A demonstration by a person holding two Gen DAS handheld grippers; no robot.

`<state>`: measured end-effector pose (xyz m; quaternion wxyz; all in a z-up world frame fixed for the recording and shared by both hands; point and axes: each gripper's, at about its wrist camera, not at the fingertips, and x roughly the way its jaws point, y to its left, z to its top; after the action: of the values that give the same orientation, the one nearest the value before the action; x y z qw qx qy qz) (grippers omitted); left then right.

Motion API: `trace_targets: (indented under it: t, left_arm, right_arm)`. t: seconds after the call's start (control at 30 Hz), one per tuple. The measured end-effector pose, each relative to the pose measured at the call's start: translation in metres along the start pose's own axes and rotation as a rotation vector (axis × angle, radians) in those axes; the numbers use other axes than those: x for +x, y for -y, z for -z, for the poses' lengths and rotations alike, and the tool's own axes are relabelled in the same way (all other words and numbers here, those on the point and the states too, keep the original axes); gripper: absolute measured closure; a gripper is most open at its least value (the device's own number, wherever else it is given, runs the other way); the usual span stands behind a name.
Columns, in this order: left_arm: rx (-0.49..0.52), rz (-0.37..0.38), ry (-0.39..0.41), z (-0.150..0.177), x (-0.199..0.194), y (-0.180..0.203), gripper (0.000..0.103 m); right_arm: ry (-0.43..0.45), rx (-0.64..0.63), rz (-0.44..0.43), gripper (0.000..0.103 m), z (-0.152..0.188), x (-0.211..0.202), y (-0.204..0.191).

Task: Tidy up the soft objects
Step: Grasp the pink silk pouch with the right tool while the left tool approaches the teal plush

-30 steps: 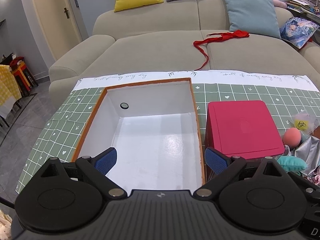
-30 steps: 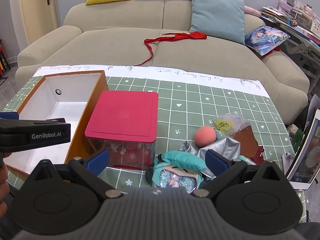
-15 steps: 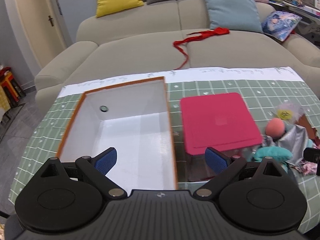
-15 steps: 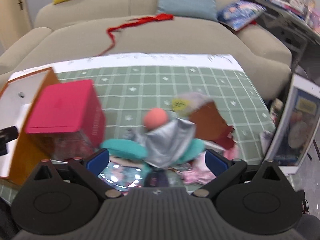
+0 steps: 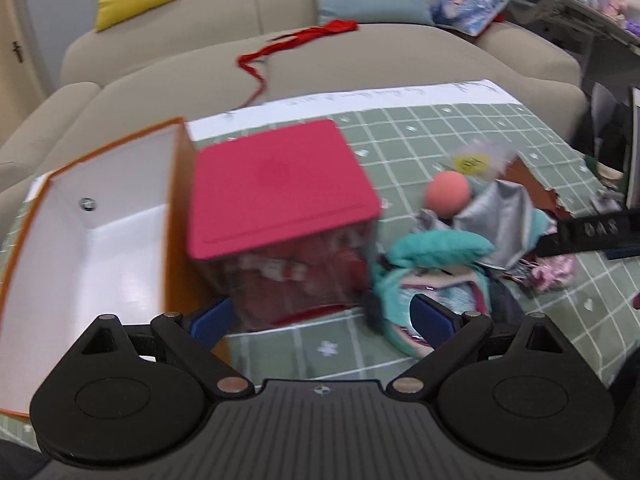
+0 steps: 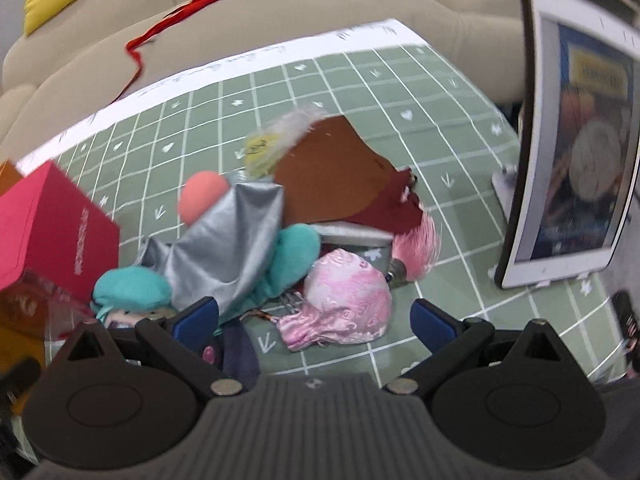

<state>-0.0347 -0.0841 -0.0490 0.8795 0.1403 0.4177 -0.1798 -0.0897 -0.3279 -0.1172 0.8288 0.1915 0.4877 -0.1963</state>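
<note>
Left wrist view, L to R: an open orange-edged box [image 5: 100, 240] with a white interior and nothing visible inside sits at far left on the green checked tablecloth [image 5: 460, 128]. Touching its right wall is a clear container with a red lid [image 5: 280, 184]. Just right of that, a heap of soft objects: a teal plush doll [image 5: 436, 252], a silver cloth [image 5: 496, 212], a coral ball [image 5: 447, 195]. The left gripper [image 5: 320, 316] hovers near the container's front, fingers spread wide, holding nothing.

Right wrist view, L to R: red lid corner, teal plush, silver cloth [image 6: 228, 240], brown leather-like piece [image 6: 332, 176], pink satin pouch [image 6: 344, 296], pink fluffy tuft [image 6: 416, 244], then a standing tablet [image 6: 572, 152] at the table's edge. The right gripper [image 6: 314, 316] is low over the heap w/ fingers wide apart, empty, the pouch lying roughly btwn them.

Judged step: the first pick, approach phase; nothing sorted yet. Next move prob. calls for lowering the right gripper onto the pouch, closing gently on its bulk, then carrying it left to the box w/o snagging the cloth or cord nearby.
</note>
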Motion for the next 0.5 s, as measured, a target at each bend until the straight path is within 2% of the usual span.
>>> trace_targets:
  t: [0.13,0.4,0.5]
  left_arm:
    - [0.015,0.047,-0.016,0.006,0.011,0.015,0.000]
    - [0.002,0.145,-0.074,0.016,0.041,0.031,0.000]
    - [0.027,0.166,-0.091,0.018,0.048,0.036,0.000]
  right_arm:
    - [0.005,0.075,-0.024,0.006,0.001,0.011,0.009]
    - [-0.004,0.096,-0.036,0.008,0.001,0.029,0.014]
    - [-0.022,0.100,-0.029,0.014,0.002,0.036,0.018]
